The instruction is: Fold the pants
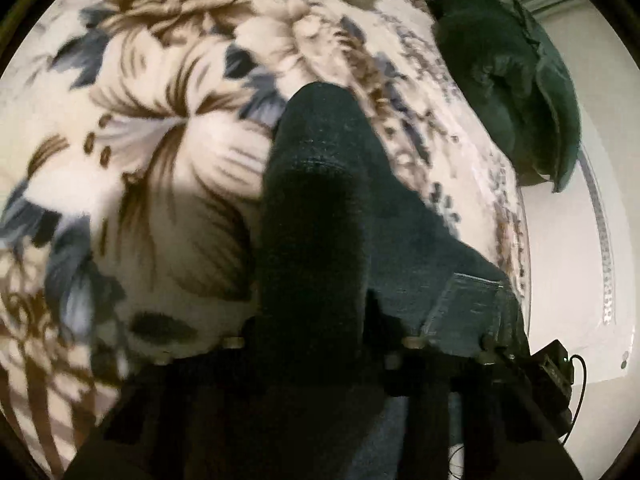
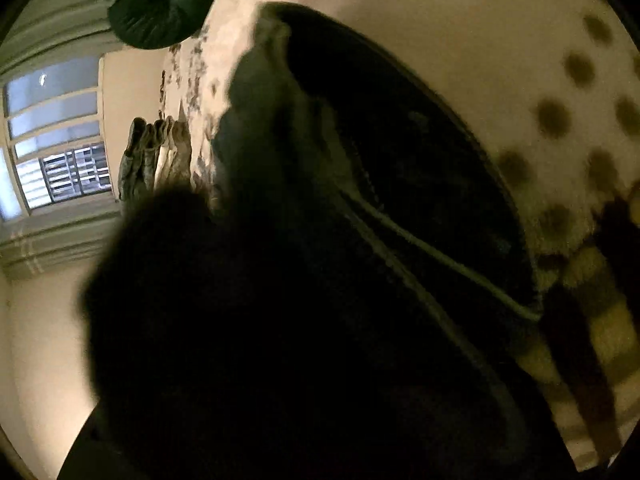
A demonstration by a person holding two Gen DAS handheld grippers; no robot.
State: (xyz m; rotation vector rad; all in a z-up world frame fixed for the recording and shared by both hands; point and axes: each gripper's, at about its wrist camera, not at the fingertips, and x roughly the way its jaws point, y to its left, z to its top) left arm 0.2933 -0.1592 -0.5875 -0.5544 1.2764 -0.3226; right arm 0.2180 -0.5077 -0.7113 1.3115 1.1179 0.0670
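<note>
Left tongs (image 1: 320, 344): fingers hidden under dark blue denim pants (image 1: 320, 184); grip cannot be told.
Right tongs (image 2: 256, 360): buried in dark cloth; state unreadable.
Pants: bunched on the floral fleece blanket (image 1: 160, 152), hem toward the dark green pillow (image 1: 500, 80).
Progress: fold seemingly midway; flattening left.

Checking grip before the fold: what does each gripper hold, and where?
Left gripper: dark denim pants, bunched near the back pocket. Right gripper: hidden behind dark fabric; cannot tell.

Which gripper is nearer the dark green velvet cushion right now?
Probably left: the dark green velvet cushion looms large ahead-right of the left gripper; from the right gripper it's smaller, ahead-left.
</note>
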